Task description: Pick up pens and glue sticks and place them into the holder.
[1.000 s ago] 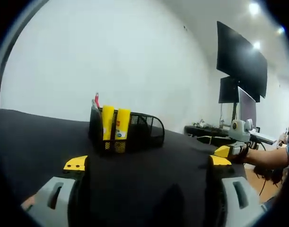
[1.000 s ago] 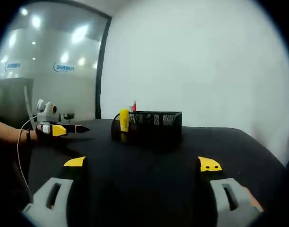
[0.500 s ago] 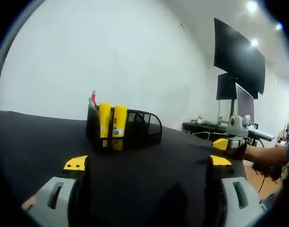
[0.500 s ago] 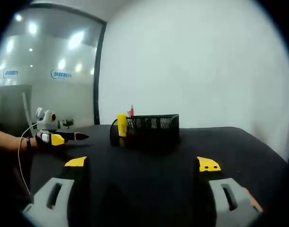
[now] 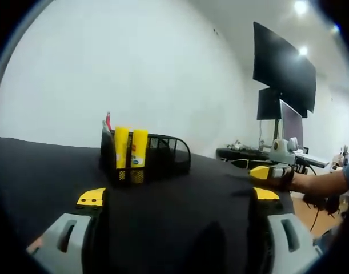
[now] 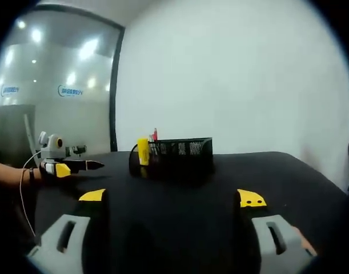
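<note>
Since the earlier frames, both views have been drawn slightly back and shifted, so the holder (image 5: 144,158) is seen a little smaller and further toward the left in the left gripper view; among the things themselves no change of place can be made out.

A black wire-mesh desk organiser is what the holder is seen to be, standing upright on the black table (image 5: 43,165) left of centre in the left gripper view. Two yellow glue sticks (image 5: 130,155) are held upright side by side in its near left compartment, each marked with a small label. A red-tipped pen (image 5: 108,121) is seen rising behind them at the holder's upper left corner. The right part of the holder is formed with a curved, lower rim, and what it contains cannot be told. In the right gripper view the holder (image 6: 174,155) is seen near the middle, with one yellow glue stick (image 6: 143,152) at its left end and the red pen tip (image 6: 155,135) just above.

The left gripper (image 5: 179,197) is held with its jaws spread wide apart and nothing between them, at the bottom of its own view. The right gripper (image 6: 172,198) is likewise held with jaws wide apart and empty.

At the right of the left gripper view, the right gripper (image 5: 265,172) is seen above the table edge, gripped by a hand (image 5: 291,178). Two dark monitors (image 5: 283,71) are mounted at the upper right. At the left of the right gripper view, the left gripper (image 6: 68,167) is seen pointing right, well apart from the holder, before a glass wall (image 6: 54,97).
</note>
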Demonstrator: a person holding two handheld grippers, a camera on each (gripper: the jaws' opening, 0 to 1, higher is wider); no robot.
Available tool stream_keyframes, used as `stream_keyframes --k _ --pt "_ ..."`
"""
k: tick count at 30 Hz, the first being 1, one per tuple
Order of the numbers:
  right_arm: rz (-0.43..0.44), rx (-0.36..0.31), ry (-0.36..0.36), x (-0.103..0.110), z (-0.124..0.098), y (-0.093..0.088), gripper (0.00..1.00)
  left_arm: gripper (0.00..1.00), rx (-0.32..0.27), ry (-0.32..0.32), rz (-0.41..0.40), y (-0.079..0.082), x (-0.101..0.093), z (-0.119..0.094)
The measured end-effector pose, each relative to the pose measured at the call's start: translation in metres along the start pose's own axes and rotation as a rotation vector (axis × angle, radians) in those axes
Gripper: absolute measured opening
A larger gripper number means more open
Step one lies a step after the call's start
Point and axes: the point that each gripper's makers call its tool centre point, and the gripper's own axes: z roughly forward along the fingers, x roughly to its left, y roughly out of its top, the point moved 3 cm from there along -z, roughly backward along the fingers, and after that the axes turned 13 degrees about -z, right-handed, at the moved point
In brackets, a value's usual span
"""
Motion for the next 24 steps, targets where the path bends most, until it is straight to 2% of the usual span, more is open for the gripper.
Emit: stream_keyframes --k 5,10,15,17,18,24 --pt "-0.004 0.028 -0.011 -0.001 0.001 -0.004 0.83 0.96 -0.007 -0.008 -0.021 0.005 0.016 0.006" --pt "-0.009 0.018 -0.003 0.002 0.001 -0.002 0.83 0.96 -0.019 -0.009 -0.018 0.007 0.025 0.008" --pt "-0.014 0.030 0.010 0.002 0.005 -0.004 0.80 0.96 -0.034 0.029 -0.038 0.011 0.038 0.009" --pt "-0.031 0.035 0.020 0.003 0.007 -0.006 0.80 0.96 -0.044 0.030 -0.056 0.013 0.040 0.009" --pt "-0.038 0.034 0.027 0.005 0.007 -0.005 0.80 0.96 -0.062 0.007 -0.072 0.015 0.037 0.008" --pt "-0.036 0.031 0.026 0.008 0.006 -0.006 0.80 0.95 -0.063 0.029 -0.062 0.014 0.037 0.007"
